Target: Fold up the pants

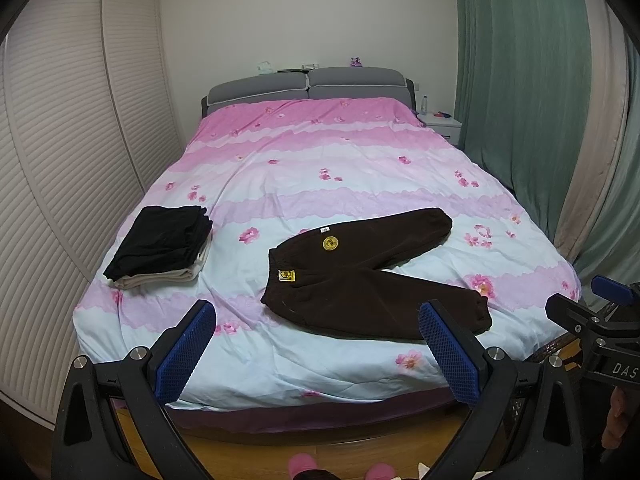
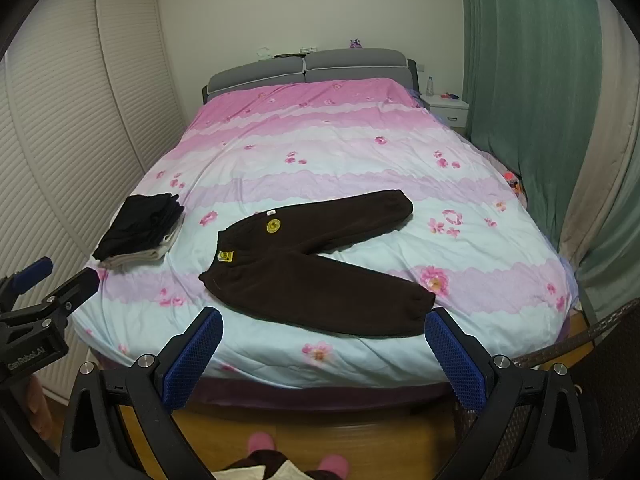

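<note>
Dark brown pants (image 1: 360, 280) (image 2: 304, 276) lie flat on the bed near its foot. Their waistband points left and the two legs splay to the right in a V. A round yellow patch (image 1: 330, 243) and a yellow label sit near the waistband. My left gripper (image 1: 317, 312) hovers in front of the bed's foot edge, open, with nothing between its blue pads (image 1: 188, 352). My right gripper (image 2: 324, 316) hangs beside it, also open and empty, short of the pants. Neither touches the cloth.
A folded stack of black and beige clothes (image 1: 160, 244) (image 2: 140, 232) rests at the bed's left side. The floral pink and blue cover (image 1: 320, 160) spans the bed. Slatted wardrobe doors (image 1: 60, 160) stand left, green curtains (image 1: 520, 100) right, a wicker chair (image 2: 600, 340) near right. A person's pink slippers (image 2: 262, 444) show below.
</note>
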The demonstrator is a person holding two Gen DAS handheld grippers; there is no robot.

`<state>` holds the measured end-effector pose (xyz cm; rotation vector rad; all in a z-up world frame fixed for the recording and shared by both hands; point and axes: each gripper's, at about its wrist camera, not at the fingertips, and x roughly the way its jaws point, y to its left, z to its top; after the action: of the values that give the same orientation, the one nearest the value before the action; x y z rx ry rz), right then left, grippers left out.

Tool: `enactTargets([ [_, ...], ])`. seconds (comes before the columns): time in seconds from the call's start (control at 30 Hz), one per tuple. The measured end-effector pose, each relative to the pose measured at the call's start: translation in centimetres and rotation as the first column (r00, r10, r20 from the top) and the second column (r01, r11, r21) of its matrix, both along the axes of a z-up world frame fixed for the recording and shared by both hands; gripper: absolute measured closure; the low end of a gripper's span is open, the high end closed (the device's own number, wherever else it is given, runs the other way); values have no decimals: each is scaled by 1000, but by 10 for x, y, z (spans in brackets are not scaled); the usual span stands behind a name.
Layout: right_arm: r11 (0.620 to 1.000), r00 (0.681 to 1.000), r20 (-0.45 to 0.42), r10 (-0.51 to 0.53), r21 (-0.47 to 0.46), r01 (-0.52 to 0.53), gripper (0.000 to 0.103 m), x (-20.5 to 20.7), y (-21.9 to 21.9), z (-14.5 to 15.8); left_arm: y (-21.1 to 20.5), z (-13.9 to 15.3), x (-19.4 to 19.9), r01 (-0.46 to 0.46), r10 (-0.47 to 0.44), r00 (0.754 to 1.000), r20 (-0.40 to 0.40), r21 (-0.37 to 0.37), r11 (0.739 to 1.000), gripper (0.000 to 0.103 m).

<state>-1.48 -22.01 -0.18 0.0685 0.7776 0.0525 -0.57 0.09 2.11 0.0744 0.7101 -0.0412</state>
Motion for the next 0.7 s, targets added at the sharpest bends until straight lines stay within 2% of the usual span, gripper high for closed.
enactTargets([
  [0.7,1000,1000,4,2,5,-2,1,1,-2,2,0,1,-1,-7,7,1000,-1,5,1000,0],
])
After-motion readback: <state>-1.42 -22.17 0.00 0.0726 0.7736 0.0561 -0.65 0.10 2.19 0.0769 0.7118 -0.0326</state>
